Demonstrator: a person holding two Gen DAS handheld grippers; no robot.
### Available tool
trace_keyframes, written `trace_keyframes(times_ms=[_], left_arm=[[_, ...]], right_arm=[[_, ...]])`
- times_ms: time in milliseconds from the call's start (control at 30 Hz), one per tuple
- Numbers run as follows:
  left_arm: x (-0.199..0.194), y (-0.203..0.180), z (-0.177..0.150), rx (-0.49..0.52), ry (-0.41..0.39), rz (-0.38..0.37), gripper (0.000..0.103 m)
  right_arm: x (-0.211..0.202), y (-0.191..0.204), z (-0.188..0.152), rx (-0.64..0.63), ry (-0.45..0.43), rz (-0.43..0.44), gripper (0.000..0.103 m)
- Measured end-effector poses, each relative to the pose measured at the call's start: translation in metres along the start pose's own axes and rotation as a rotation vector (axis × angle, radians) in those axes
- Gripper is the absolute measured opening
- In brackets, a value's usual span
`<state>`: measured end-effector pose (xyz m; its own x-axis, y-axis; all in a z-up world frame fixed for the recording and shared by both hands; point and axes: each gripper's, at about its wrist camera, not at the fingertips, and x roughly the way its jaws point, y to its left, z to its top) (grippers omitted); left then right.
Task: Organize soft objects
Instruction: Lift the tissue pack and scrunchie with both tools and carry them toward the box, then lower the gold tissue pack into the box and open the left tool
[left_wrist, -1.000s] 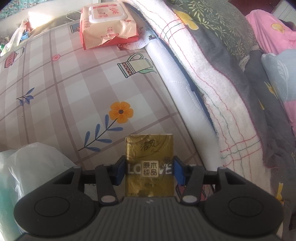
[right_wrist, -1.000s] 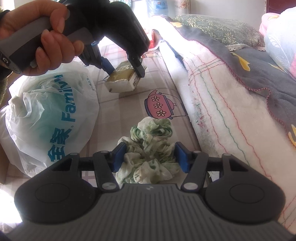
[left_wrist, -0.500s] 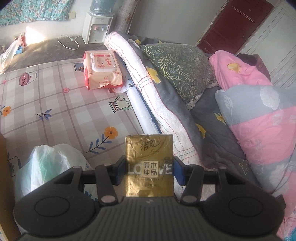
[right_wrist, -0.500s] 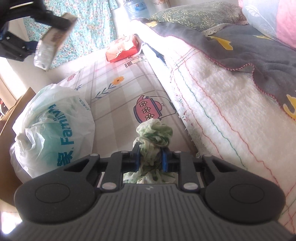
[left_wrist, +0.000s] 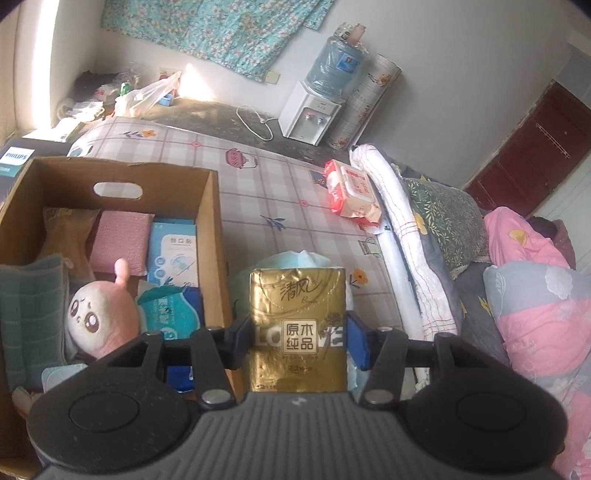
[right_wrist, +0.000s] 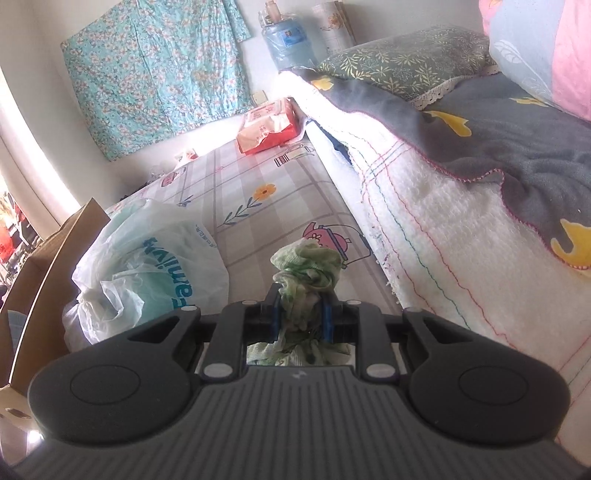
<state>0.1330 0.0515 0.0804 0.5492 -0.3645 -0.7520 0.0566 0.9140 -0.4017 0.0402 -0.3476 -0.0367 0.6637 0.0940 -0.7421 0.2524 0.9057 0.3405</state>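
The left gripper (left_wrist: 298, 338) clamps a gold tissue pack (left_wrist: 297, 325) upright, just right of the open cardboard box (left_wrist: 210, 221) of soft things. The right gripper (right_wrist: 301, 314) pinches a crumpled green-and-white cloth (right_wrist: 306, 264) above the bed (right_wrist: 280, 206), beside a white plastic bag (right_wrist: 147, 266).

We see a shiny gold plastic wrap on the tissue pack (left_wrist: 297, 325). The box (left_wrist: 212, 236) is brown cardboard, dull and smooth. The pink toy (left_wrist: 99, 321) looks soft and fuzzy. The green cloth (right_wrist: 304, 273) is crumpled. The white bag (right_wrist: 147, 266) is thin, crinkly plastic.
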Motion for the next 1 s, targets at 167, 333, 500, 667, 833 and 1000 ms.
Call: trace_keyframes(times_ms=[167, 333, 500, 667, 833, 1000], left_arm=[[0.011, 0.065, -0.032, -0.098, 0.109, 0.055, 0.053], [0.034, 0.105, -0.058, -0.122, 0.240, 0.088, 0.053], [0.044, 0.122, -0.068, -0.108, 0.268, 0.090, 0.054], [0.050, 0.126, -0.069, -0.053, 0.281, 0.121, 0.054], [0.049, 0.128, -0.069, -0.030, 0.266, 0.131, 0.058], [0.040, 0.128, -0.069, -0.031, 0.233, 0.118, 0.058]], right_arm=[[-0.015, 0.029, 0.010, -0.032, -0.025, 0.043, 0.020], [-0.021, 0.076, 0.018, -0.081, -0.028, 0.124, 0.020], [-0.016, 0.120, 0.018, -0.124, -0.008, 0.188, 0.020], [-0.013, 0.156, 0.015, -0.172, 0.022, 0.239, 0.020], [-0.017, 0.185, 0.016, -0.227, 0.030, 0.282, 0.021], [-0.026, 0.212, 0.015, -0.274, 0.049, 0.363, 0.021]])
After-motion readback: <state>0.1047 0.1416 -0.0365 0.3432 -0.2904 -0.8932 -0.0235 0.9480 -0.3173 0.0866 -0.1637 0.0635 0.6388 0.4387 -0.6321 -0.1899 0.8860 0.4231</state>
